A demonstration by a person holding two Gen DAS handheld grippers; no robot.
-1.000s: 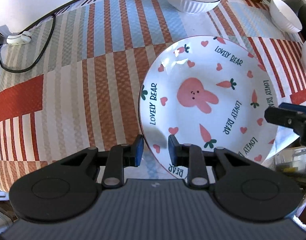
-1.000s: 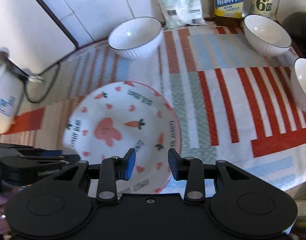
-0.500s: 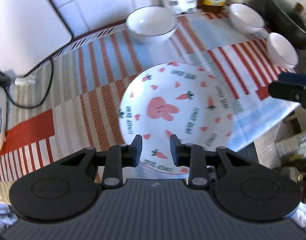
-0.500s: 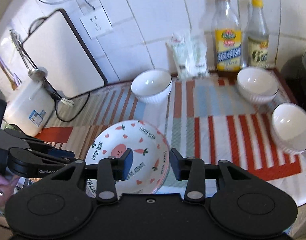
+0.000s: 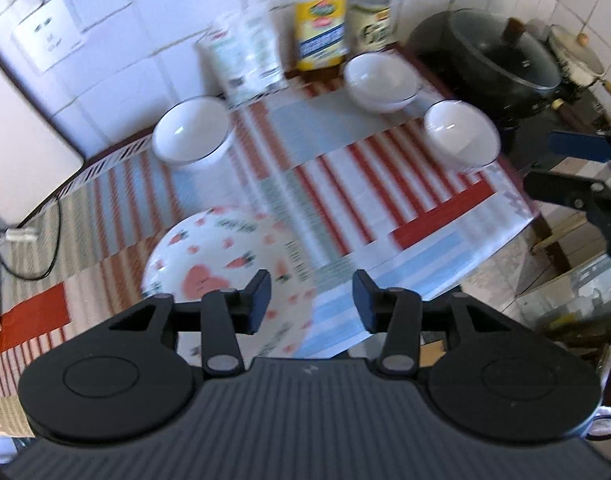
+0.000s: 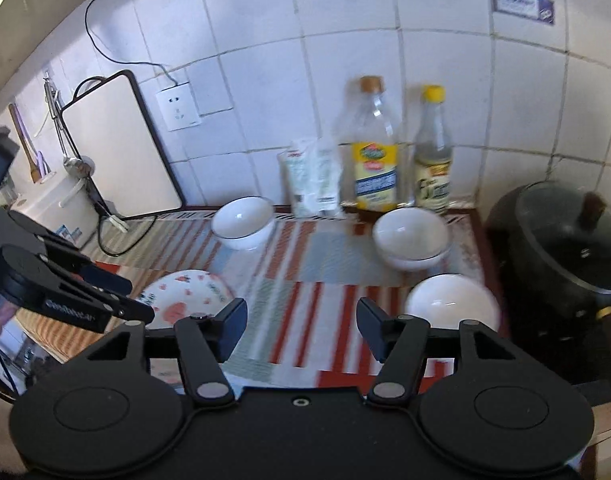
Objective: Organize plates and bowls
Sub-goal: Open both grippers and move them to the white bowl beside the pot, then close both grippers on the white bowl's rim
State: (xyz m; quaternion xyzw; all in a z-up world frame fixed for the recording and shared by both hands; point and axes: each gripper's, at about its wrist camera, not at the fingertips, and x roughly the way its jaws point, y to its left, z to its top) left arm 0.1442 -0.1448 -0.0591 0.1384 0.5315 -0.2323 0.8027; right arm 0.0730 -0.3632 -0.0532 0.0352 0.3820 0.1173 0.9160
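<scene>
Both claws have lifted clear of the plate (image 5: 225,264), which lies flat on the striped surface (image 5: 345,184) near its front edge. The left claw (image 5: 311,300) and the right claw (image 6: 301,330) are opening, with nothing between the jaws. Judged status: plate placement complete; 3 bowl positions remain unsorted, at (image 6: 243,222), (image 6: 411,242) and (image 6: 451,306). Compared with 1 second earlier, the jaws stand wider and both views take in the back wall.
</scene>
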